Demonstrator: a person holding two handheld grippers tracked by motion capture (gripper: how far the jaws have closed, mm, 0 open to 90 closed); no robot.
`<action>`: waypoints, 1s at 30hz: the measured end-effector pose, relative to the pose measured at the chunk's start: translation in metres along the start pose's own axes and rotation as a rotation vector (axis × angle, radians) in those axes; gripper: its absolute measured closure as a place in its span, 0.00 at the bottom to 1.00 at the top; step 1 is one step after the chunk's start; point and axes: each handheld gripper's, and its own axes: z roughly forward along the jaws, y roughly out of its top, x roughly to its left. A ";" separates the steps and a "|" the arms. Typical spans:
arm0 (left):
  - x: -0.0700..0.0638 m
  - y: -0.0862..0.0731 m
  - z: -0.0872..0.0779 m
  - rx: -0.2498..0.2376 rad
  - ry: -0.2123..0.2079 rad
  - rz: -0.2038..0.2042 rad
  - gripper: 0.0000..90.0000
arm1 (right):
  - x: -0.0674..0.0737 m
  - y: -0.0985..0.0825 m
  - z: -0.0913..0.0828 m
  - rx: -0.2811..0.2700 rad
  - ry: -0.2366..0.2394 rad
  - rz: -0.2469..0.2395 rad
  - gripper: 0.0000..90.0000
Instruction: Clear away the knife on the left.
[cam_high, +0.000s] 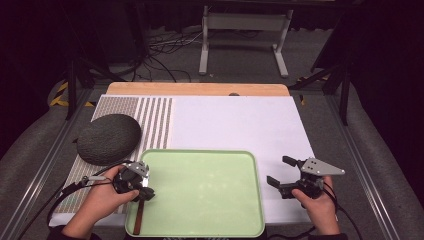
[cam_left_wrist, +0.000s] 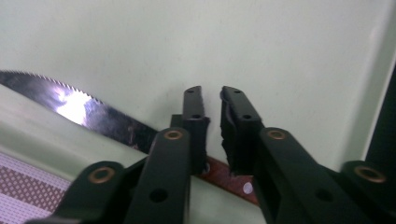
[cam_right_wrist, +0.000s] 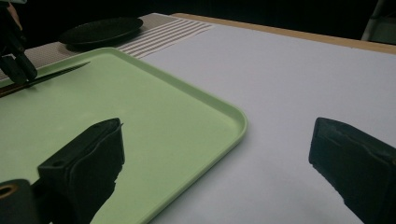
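I judge the placing nearly done: the knife (cam_high: 138, 216) lies along the tray's (cam_high: 250, 165) left edge, my left gripper (cam_left_wrist: 212, 100) loosened just over its handle (pads apart), my right gripper (cam_high: 280, 172) spread empty beside the tray's right edge.

A wooden table (cam_high: 200, 89) carries a white sheet (cam_high: 235, 125) that covers most of its top; a bare strip of wood shows along the far edge. At the left side lies a striped, patterned placemat (cam_high: 155, 120), reaching from the far edge toward the near one. A dark, round, domed object (cam_high: 108, 138) rests on the placemat. A pale green tray (cam_high: 210, 190) with a raised rim sits at the near edge, overlapping both placemat and sheet.
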 end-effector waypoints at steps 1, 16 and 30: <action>0.000 0.000 -0.002 -0.024 0.015 0.001 0.77 | -0.001 0.000 0.000 -0.001 -0.001 0.000 0.05; 0.004 -0.016 -0.030 -0.265 0.173 0.017 0.20 | 0.000 0.003 0.008 0.001 0.005 -0.009 0.04; 0.011 -0.048 -0.050 -0.433 0.202 -0.019 0.11 | 0.001 0.004 0.007 -0.004 0.003 -0.010 0.04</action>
